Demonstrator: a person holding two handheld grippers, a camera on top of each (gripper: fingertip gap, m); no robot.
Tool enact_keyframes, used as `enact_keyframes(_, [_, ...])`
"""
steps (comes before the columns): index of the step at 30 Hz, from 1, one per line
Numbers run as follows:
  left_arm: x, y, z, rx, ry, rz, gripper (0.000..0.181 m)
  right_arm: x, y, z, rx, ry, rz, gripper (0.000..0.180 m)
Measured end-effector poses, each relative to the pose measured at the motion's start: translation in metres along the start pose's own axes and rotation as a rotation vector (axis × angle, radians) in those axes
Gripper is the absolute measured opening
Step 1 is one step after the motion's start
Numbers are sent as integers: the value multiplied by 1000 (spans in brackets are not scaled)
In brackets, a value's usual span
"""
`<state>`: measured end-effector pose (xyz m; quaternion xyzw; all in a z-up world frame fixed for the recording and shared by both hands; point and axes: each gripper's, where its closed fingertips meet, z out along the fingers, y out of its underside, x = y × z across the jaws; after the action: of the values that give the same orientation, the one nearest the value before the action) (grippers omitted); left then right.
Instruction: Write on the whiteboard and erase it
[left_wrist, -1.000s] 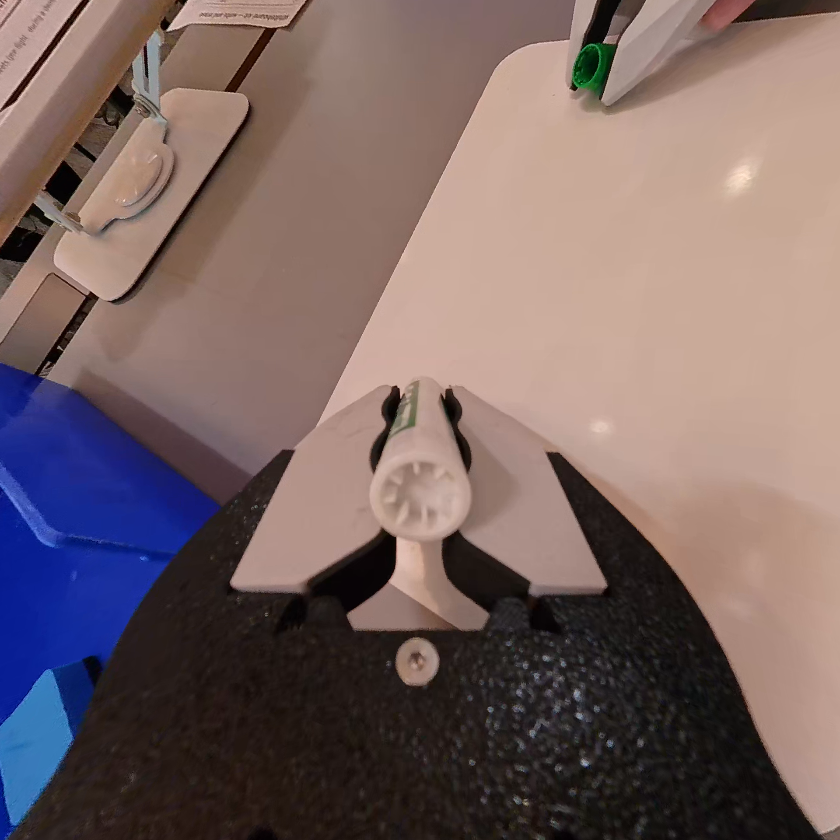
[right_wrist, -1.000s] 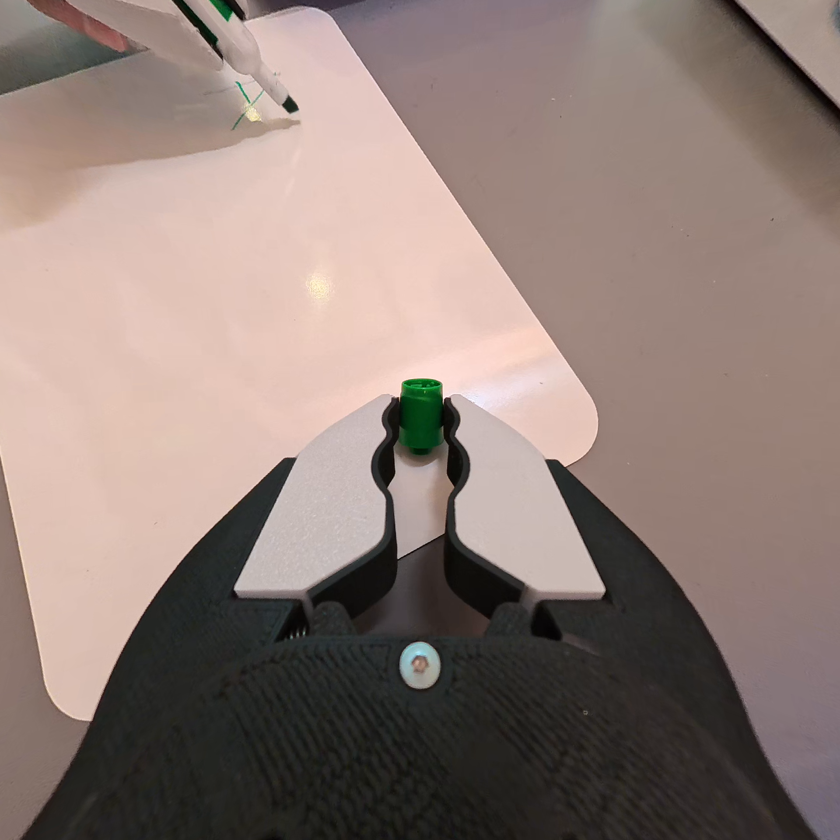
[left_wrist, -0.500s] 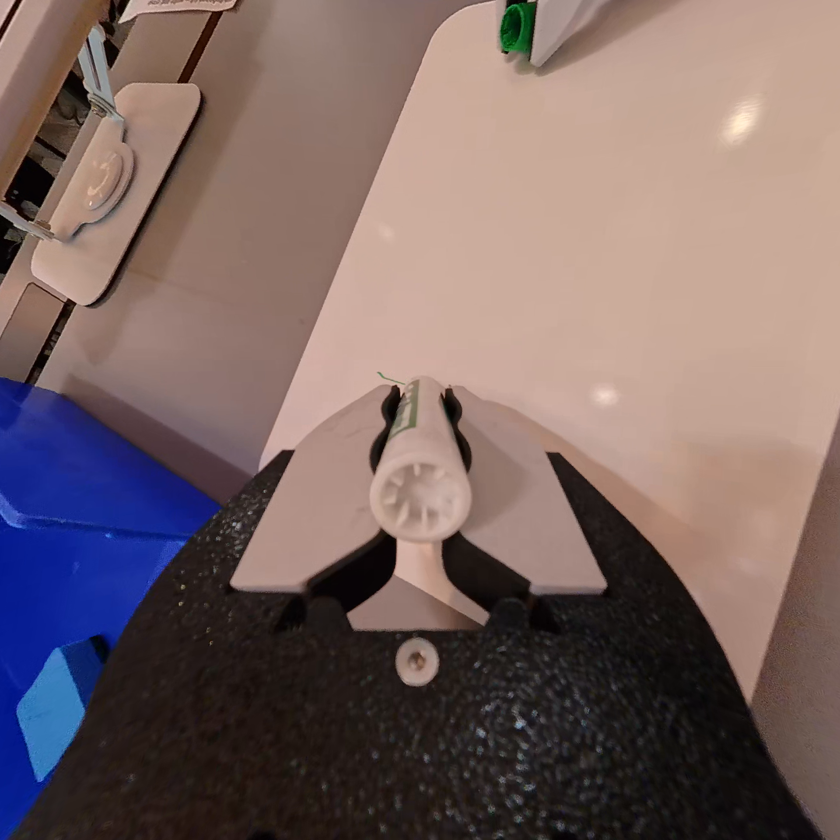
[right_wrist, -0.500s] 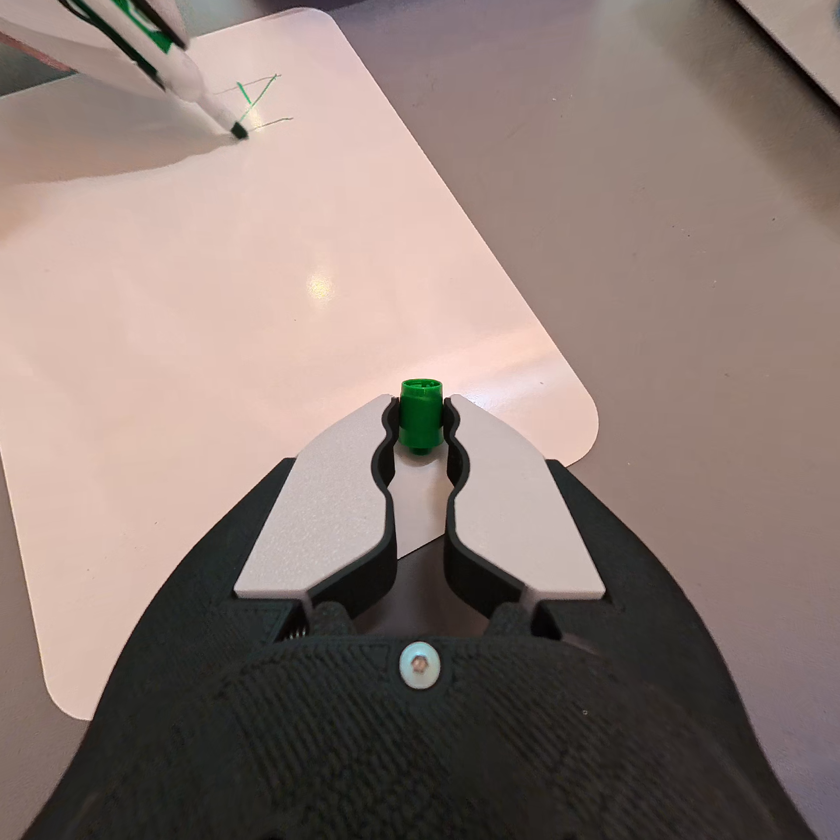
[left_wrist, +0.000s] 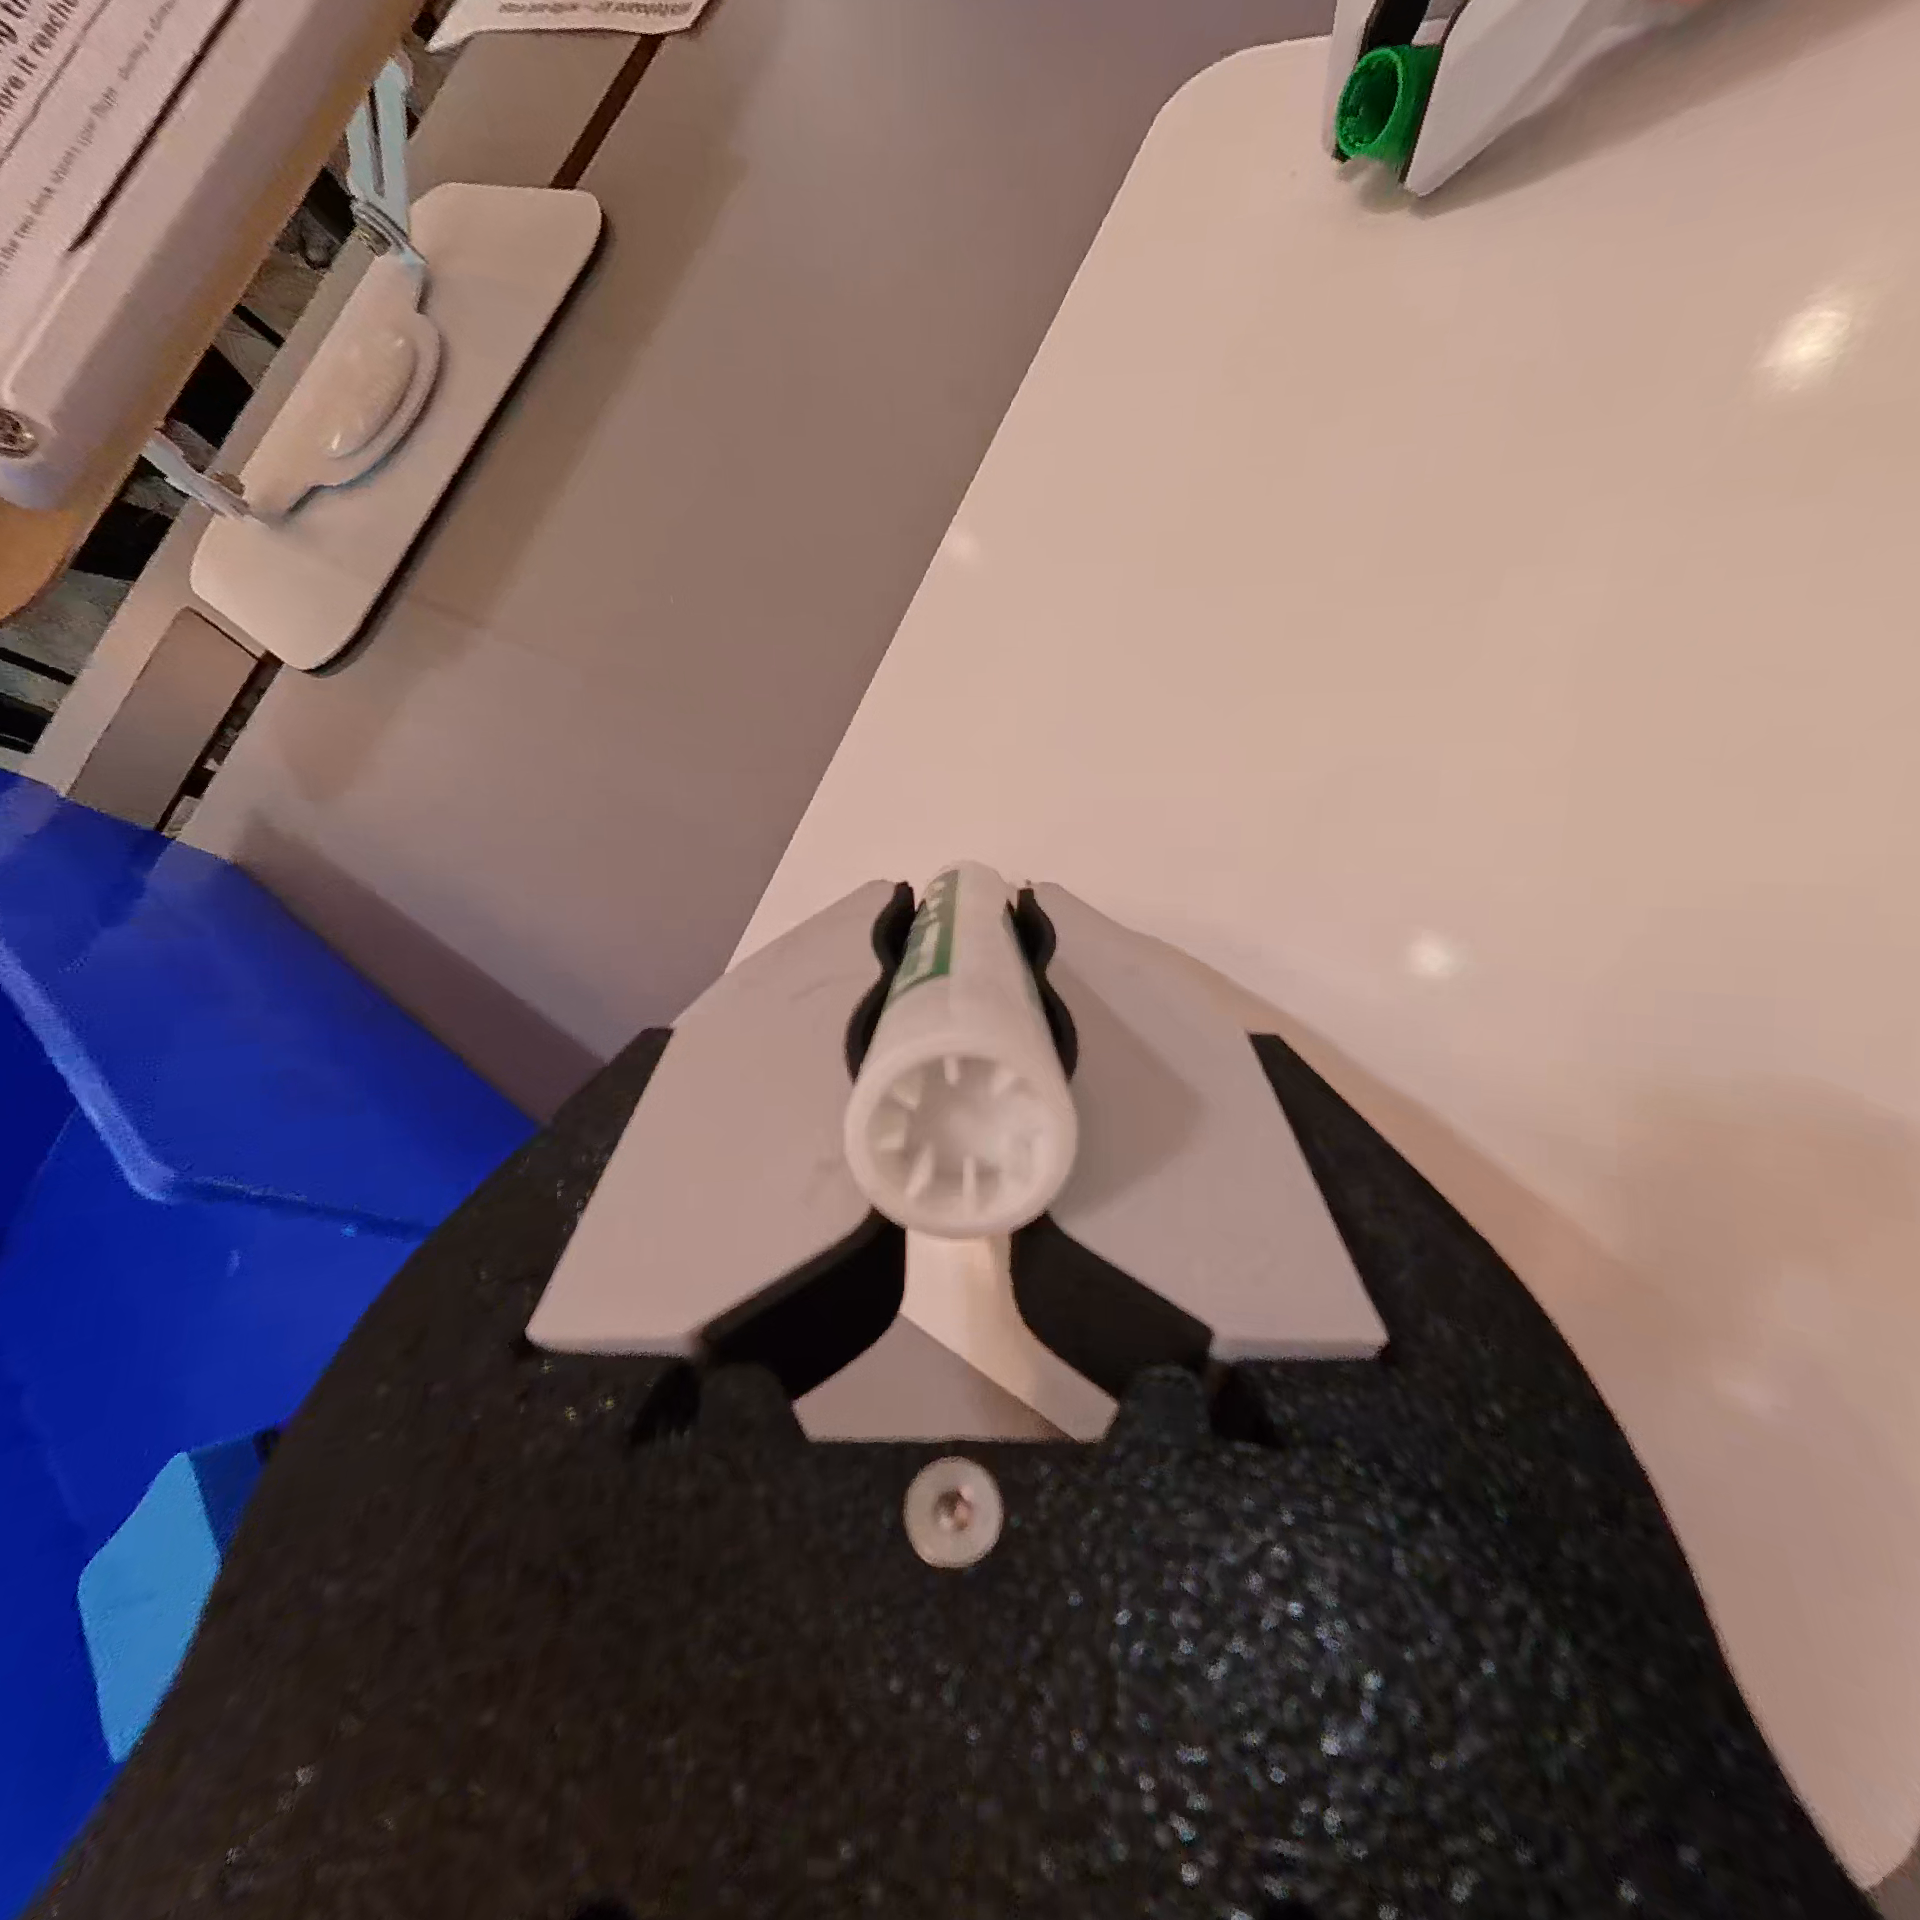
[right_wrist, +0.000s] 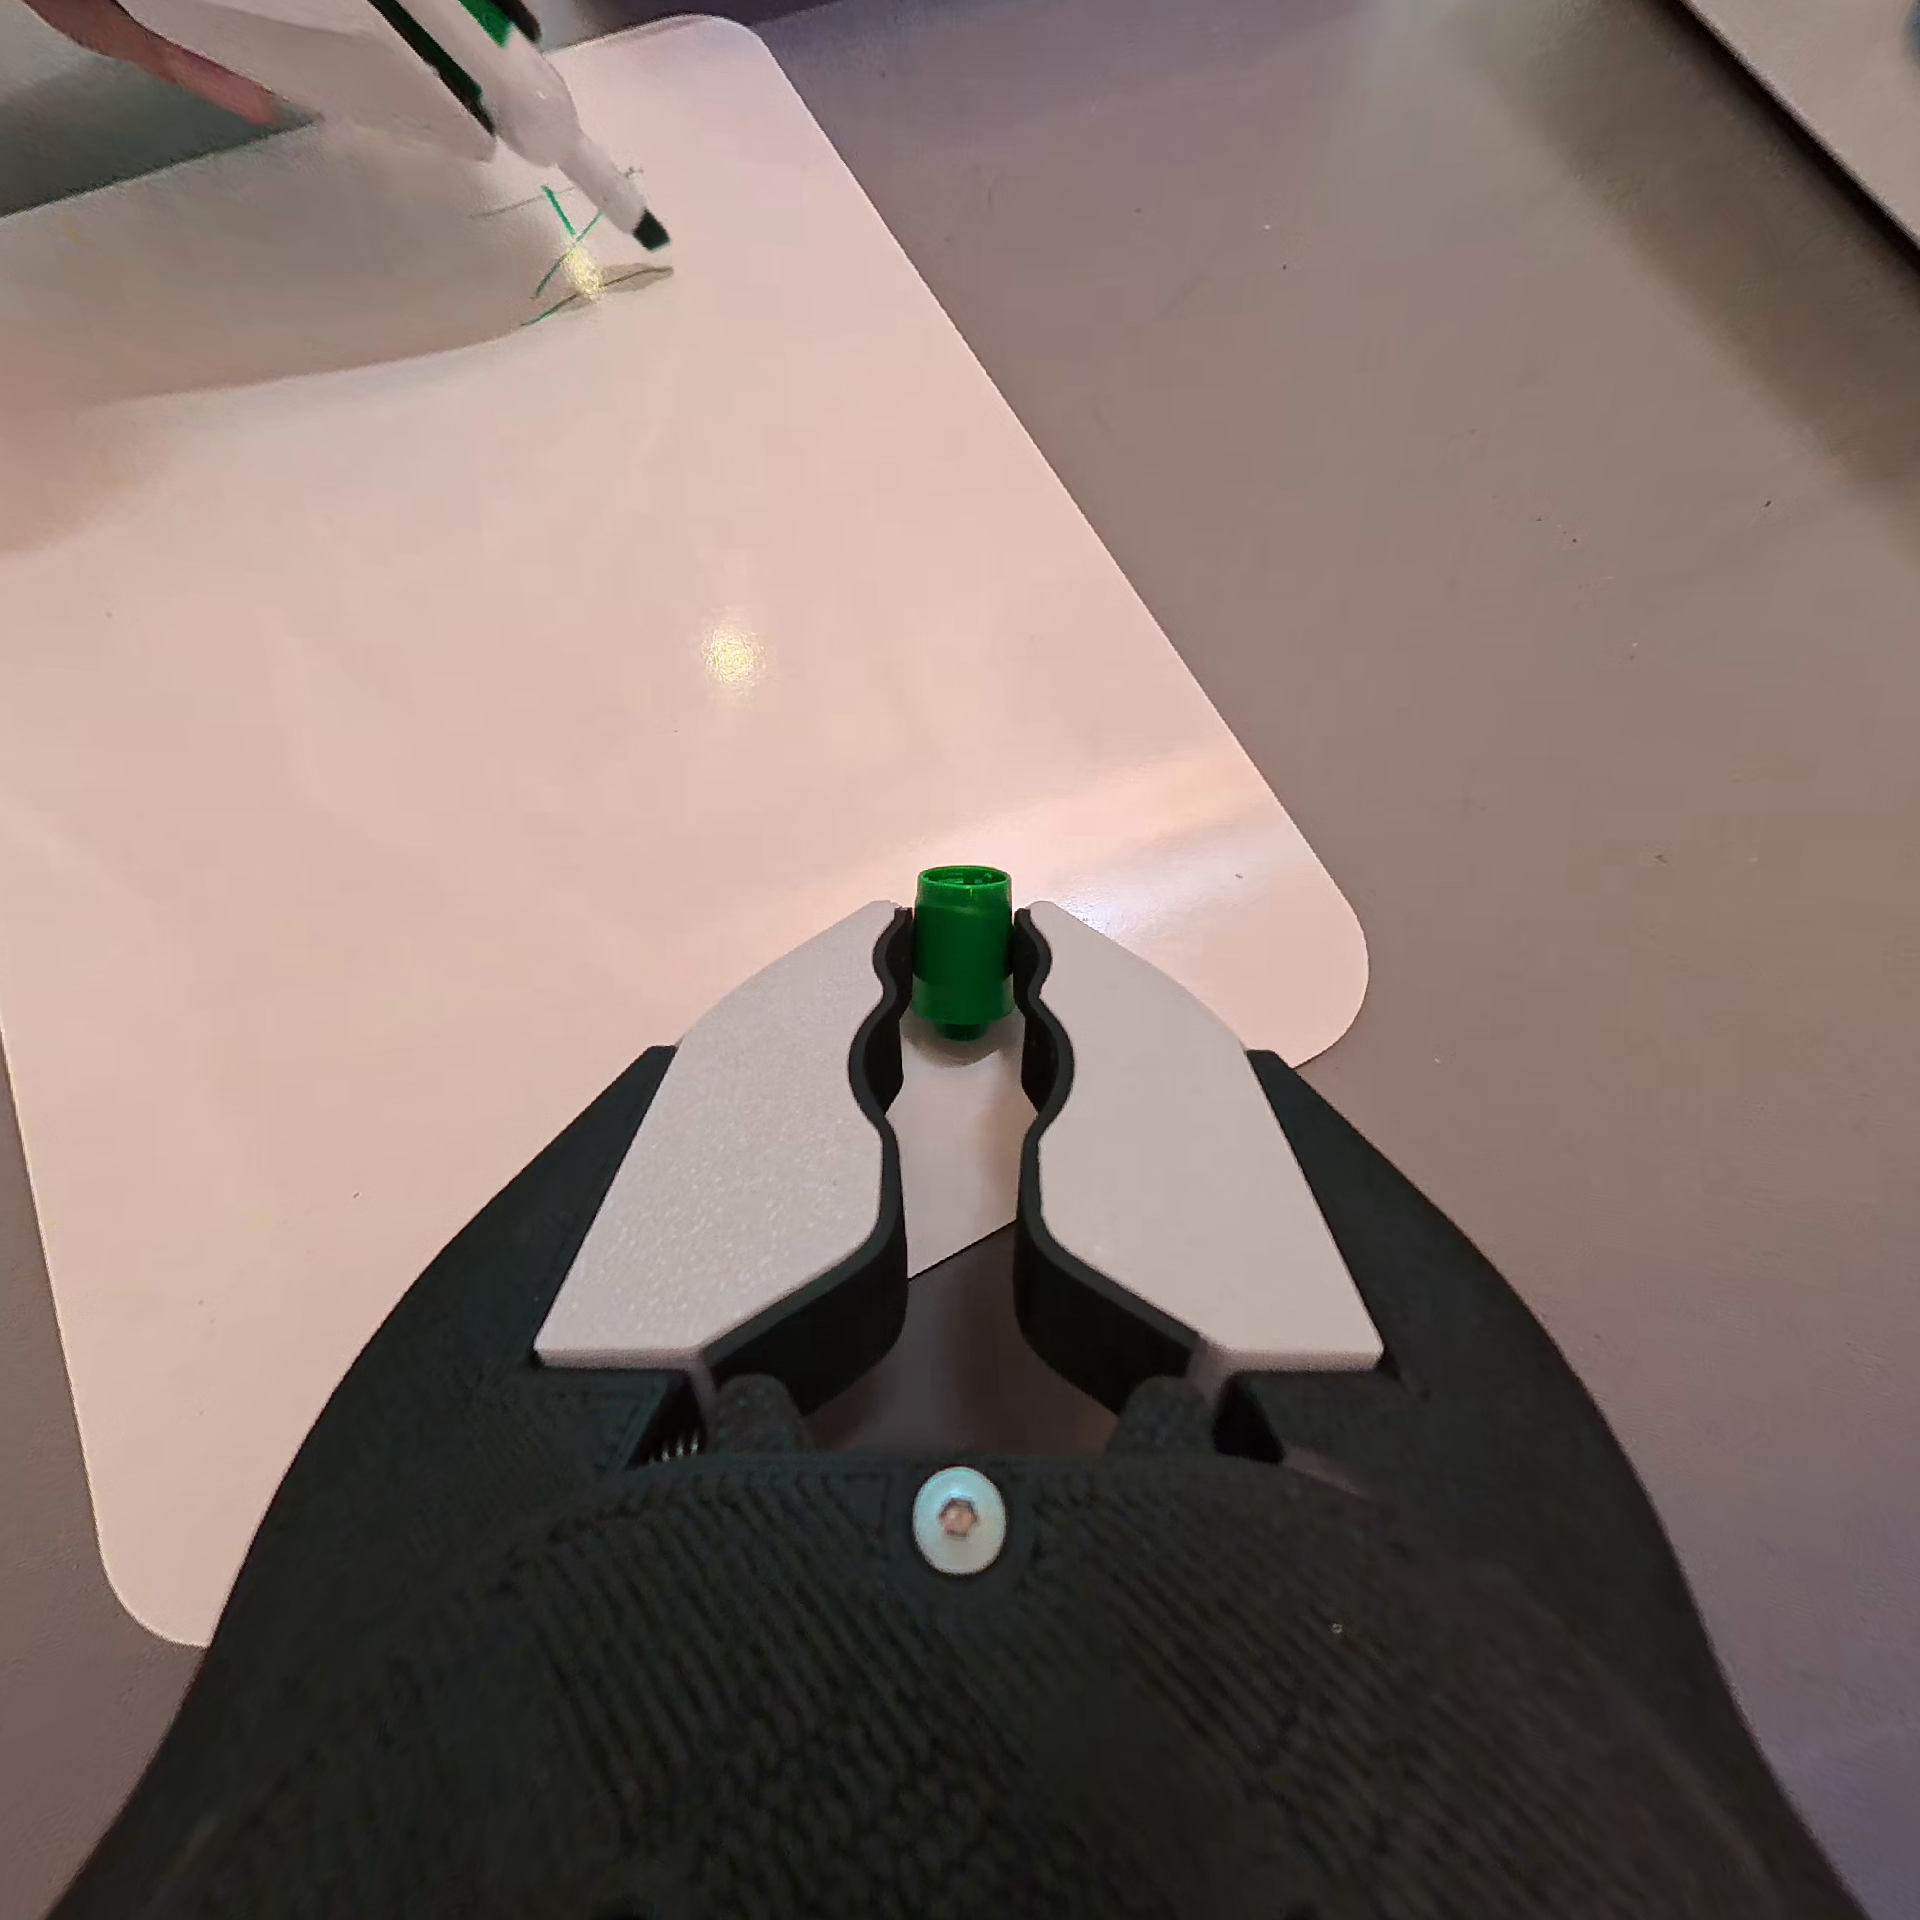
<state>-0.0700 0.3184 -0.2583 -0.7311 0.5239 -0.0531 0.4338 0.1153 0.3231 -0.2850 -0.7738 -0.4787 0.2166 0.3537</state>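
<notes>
Marker clenched in the left gripper, its white barrel end facing the camera, nose pointing down at the whiteboard. From the right wrist view, the dark tip hangs just above thin green strokes near the board's far corner; whether it touches, I can't tell. Right gripper has its fingers grasping the green cap, held low over the board's near corner. Board lies flat on the grey table. Off to the left, a blue bin sits at the table's edge.
</notes>
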Motion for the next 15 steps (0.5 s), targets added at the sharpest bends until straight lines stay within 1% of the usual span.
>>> enact_keyframes(8, [1,3,6,-12,-1,9,19,0,0,0,0,-3,1,18])
enact_keyframes(15, [7,-6,11,11,34,45,19,0,0,0,0,-3,1,19])
